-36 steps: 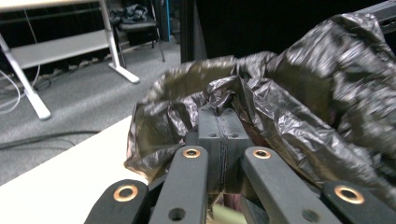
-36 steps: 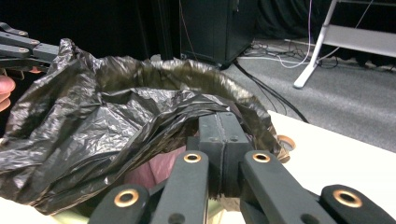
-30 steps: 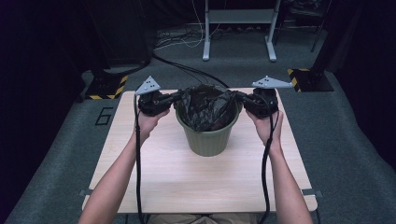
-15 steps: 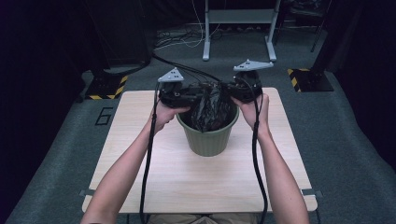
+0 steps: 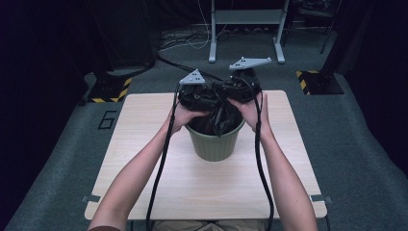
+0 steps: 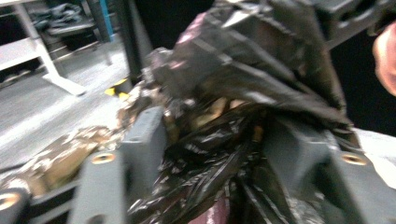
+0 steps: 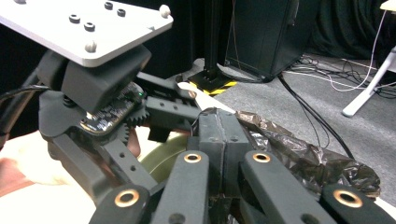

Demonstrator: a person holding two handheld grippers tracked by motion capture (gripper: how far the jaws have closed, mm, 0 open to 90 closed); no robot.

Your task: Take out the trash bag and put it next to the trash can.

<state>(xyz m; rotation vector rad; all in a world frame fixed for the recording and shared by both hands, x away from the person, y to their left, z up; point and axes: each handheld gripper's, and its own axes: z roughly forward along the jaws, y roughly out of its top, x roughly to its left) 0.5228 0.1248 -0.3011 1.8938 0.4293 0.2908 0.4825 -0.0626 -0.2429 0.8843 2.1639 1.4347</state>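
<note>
The black bag (image 5: 219, 115) sits in the green bin (image 5: 214, 142) in the middle of the table (image 5: 144, 168), its top gathered above the rim. The left hand-held gripper (image 5: 204, 96) has just been opening; its jaws stand apart with bag film between them. The right hand-held gripper (image 5: 235, 91) is clamped on the bag.

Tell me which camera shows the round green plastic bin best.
The high view: the round green plastic bin stands whole on the pale wooden table, lined with the black plastic bag. The right gripper view catches a sliver of its rim; the left gripper view shows bag.
</note>
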